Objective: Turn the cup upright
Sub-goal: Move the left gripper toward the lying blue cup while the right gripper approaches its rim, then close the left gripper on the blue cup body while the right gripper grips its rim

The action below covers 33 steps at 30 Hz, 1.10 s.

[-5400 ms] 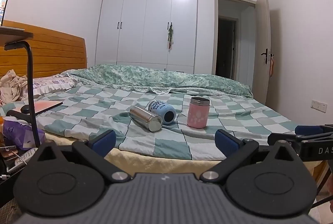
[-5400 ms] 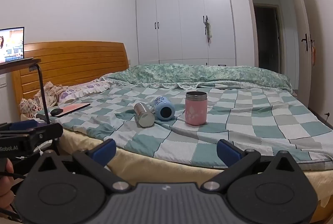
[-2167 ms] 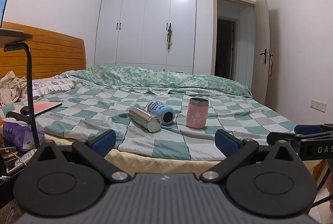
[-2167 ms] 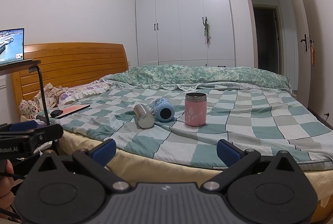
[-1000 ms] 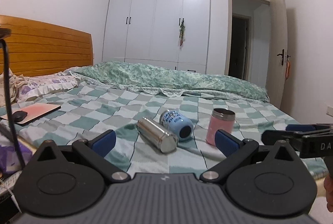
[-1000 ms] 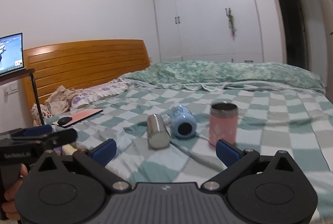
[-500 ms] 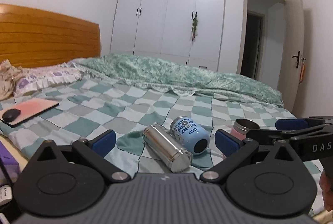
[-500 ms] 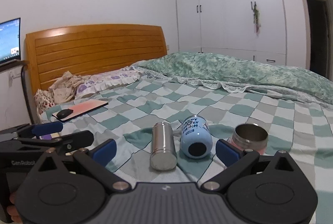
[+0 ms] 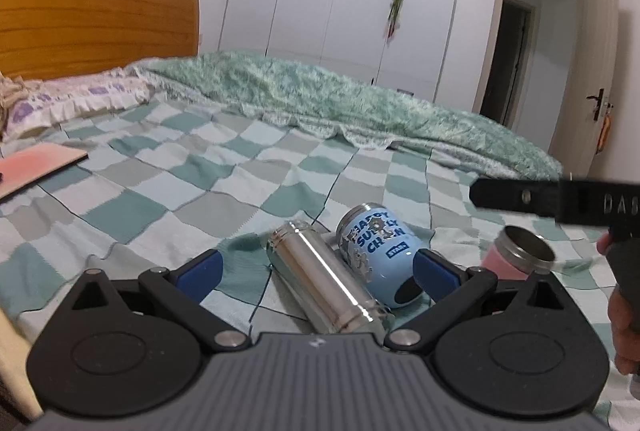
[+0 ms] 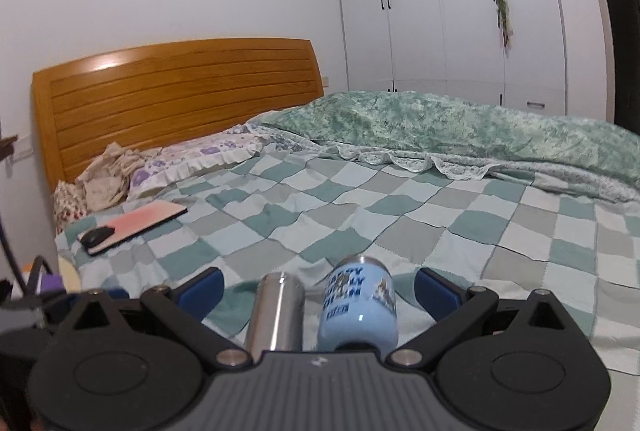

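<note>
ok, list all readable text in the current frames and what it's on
"HAPPY", "STAR": on the blue cup lying on its side on the bed; its middle lines look like "SUNNY CHAN" but are unclear.
"DAS": on the black arm of the right gripper, cut off at the left wrist view's edge.
The right wrist view shows the cup print upside down and too blurred to read.
The steel flask and the pink cup show no text.
</note>
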{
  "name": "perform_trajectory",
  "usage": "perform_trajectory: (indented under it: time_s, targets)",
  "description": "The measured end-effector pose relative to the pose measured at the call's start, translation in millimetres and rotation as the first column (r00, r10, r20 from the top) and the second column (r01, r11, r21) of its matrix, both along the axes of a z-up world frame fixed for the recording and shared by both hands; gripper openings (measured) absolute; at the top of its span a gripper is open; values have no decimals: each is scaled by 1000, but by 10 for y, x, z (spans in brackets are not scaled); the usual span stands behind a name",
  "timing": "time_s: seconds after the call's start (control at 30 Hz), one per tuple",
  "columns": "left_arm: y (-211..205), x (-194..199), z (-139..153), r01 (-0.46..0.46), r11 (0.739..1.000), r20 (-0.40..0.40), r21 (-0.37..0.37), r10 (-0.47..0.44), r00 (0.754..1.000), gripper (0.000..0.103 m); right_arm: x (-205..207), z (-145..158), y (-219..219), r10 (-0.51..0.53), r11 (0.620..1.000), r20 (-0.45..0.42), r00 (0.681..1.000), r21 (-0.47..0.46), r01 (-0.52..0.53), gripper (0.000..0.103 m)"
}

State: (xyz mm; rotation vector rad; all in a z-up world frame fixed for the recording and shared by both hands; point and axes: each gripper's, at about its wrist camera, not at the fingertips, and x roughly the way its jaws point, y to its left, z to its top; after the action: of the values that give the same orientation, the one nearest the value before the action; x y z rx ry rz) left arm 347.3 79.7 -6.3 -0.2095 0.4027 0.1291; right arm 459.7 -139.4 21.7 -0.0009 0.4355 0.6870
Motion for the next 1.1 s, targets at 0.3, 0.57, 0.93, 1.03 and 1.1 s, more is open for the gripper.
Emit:
perform_trajectory:
  time_s: [0.3, 0.57, 0.93, 1.03, 1.1]
  targets:
    - [-97, 945, -144, 20, 1000, -90, -5, -20, 996, 103, 1000, -352, 173, 12, 998, -99, 995, 64, -6, 102]
    - [-223, 1593, -216, 99, 991, -168, -90, -113, 979, 103, 1456, -556, 155, 30, 998, -124, 992, 52, -24, 102]
    - [-346, 2042, -479, 93, 977, -302, -192, -149, 942, 103, 1892, -493, 287, 209, 976, -311, 927, 6, -218, 102]
    - [-403, 2072, -516, 108, 984, -319, -141, -148, 936, 103, 1964, -574, 438, 203, 970, -370, 906, -49, -237, 96]
    - [-465, 2118, -540, 122, 987, -343, -103, -151, 927, 101, 2028, -637, 486, 193, 970, -428, 883, -50, -236, 93]
